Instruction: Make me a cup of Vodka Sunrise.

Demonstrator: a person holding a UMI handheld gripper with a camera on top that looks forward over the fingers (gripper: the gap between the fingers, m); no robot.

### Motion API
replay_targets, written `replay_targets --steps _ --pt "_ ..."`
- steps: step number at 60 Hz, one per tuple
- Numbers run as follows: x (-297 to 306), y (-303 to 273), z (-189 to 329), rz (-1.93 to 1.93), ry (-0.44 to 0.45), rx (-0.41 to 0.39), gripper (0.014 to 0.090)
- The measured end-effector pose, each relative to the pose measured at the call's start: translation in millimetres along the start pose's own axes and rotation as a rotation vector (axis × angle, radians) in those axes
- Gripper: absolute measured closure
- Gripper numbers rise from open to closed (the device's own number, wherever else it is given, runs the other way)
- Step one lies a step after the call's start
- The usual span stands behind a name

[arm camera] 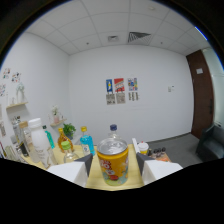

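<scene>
Yellow can (112, 162) clamped in hand-held gripper (113, 165).

A yellow can (113, 162) with a silver top stands upright between the gripper's (114, 164) two fingers, which press against its sides. Just behind it is a bottle with a blue cap (114, 131). More bottles (60, 142) cluster nearby on the table (96, 182), and posters (121, 90) hang on the white wall beyond.
</scene>
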Motion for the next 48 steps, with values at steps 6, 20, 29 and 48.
replay_targets --steps 6,20,29,48 --pt "-3.1 3.6 13.8 -0.026 -0.03 -0.02 0.0353" --pt "-3.9 -0.3 13.0 -0.072 -0.05 0.011 0.052" --pt "-0.3 -0.2 10.7 -0.087 -0.021 0.004 0.0532" --pt "-14.0 -20.6 -58.8 -0.039 0.015 0.07 0.0535"
